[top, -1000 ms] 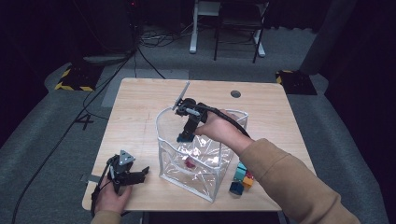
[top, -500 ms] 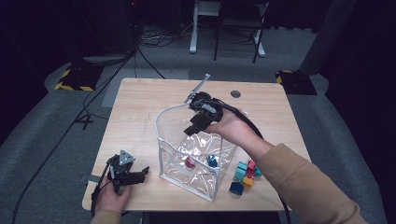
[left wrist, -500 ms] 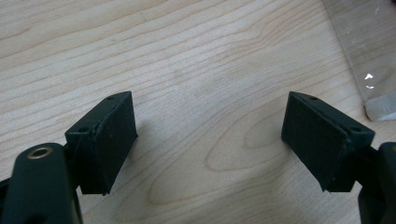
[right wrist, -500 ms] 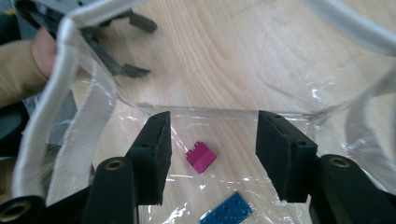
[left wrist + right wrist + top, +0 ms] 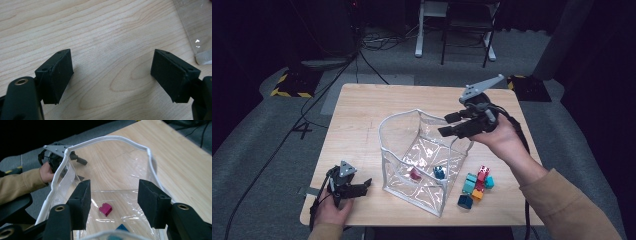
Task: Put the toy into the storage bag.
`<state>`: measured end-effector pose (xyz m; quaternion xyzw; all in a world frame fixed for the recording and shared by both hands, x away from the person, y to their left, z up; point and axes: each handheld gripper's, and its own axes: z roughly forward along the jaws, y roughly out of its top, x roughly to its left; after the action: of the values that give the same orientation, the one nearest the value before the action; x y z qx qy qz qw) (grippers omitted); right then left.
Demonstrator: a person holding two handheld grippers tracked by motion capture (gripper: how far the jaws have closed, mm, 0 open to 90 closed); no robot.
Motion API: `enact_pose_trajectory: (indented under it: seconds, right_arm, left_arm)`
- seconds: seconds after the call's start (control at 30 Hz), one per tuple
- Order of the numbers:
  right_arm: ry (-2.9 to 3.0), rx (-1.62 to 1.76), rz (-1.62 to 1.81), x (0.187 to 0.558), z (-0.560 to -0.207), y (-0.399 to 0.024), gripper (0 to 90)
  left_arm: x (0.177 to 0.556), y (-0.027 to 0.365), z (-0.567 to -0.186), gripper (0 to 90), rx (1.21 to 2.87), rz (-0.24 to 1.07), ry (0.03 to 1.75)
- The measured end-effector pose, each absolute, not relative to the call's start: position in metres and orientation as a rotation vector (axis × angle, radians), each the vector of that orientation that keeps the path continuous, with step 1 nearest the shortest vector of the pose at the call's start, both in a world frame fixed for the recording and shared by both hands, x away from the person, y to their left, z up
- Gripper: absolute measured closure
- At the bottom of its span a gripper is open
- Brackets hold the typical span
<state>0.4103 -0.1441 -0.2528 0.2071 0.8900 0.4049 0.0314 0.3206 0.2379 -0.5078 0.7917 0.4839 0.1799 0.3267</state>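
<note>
A clear plastic bag (image 5: pixel 404 114) with a white rim stands open in the middle of the wooden table (image 5: pixel 362 115). A magenta brick (image 5: pixel 415 174) and a teal brick (image 5: pixel 439 171) lie on its bottom. My right gripper (image 5: pixel 444 125) hangs above the bag's right rim and points left. Its jaws have just been opening, with nothing between them. In the right gripper view the rim (image 5: pixel 112 138), the magenta brick (image 5: pixel 105 209) and the teal brick (image 5: pixel 122 227) lie beyond my open right gripper (image 5: pixel 113 195). My left gripper (image 5: pixel 364 187) rests open at the front left.
Several loose coloured bricks (image 5: pixel 474 187) lie on the table right of the bag. A corner of the bag (image 5: pixel 197 37) shows beyond my left gripper (image 5: pixel 112 75), with bare wood under it. Dark floor, cables and chair legs lie past the table's far edge.
My right gripper has risen out of the bag and moved right, above its right rim. The teal brick now shows on the bag's bottom. The left gripper has not moved.
</note>
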Motion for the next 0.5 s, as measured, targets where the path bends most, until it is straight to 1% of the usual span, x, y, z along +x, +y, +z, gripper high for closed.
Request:
enact_pose_trajectory:
  seconds: [0.13, 0.33, 0.37, 0.5]
  right_arm:
    - [2.678, 0.668, 1.298, 0.399, -0.251, -0.175, 43.1]
    - [2.601, 0.761, 1.33, 0.389, -0.254, -0.221, 43.1]
    - [2.573, 0.778, 1.341, 0.387, -0.255, -0.234, 43.1]
    - [2.54, 0.798, 1.347, 0.383, -0.258, -0.248, 43.0]
  left_arm:
    - [0.321, 0.238, -0.508, 18.4, 2.075, 0.469, 1.268]
    - [0.321, 0.238, -0.508, 18.4, 2.075, 0.473, 1.266]
    - [0.321, 0.238, -0.508, 18.4, 2.074, 0.47, 1.269]
    - [0.321, 0.238, -0.508, 18.4, 2.074, 0.471, 1.27]
